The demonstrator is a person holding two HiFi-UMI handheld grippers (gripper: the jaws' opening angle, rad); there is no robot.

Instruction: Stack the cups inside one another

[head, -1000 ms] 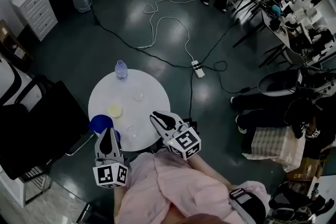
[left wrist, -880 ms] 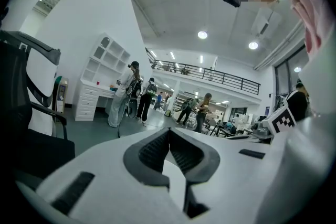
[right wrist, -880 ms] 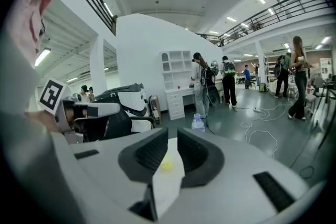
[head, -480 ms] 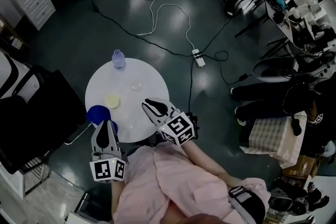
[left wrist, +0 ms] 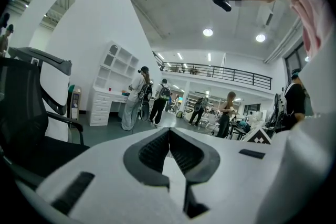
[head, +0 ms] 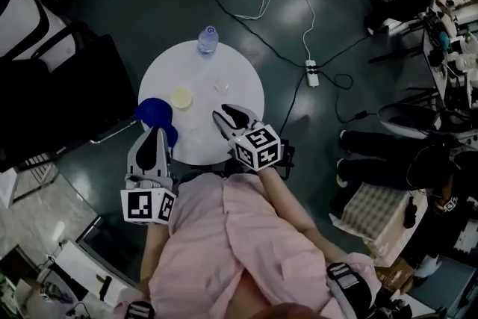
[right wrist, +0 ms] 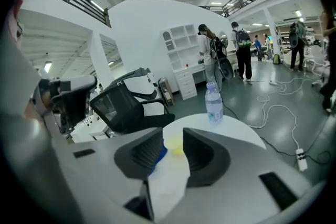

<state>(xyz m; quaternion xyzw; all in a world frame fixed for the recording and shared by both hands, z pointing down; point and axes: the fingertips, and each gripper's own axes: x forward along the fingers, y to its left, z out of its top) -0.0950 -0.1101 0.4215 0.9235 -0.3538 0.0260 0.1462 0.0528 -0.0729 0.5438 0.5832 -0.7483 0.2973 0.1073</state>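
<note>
Round white table (head: 240, 95) on dark floor (head: 149, 4); bottle (head: 208, 39), yellow cup (head: 181, 98) on top.

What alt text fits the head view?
From above, a person in a pink shirt holds the left gripper and right gripper at the near edge of a round white table. It bears a water bottle, a yellow cup and, at its left edge, a blue object.

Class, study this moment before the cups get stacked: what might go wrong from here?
1. The clear cup barely shows against the white table, so the open right tongs may misjudge it.
2. The water bottle stands near the far rim, so a long reach could topple it.
</note>
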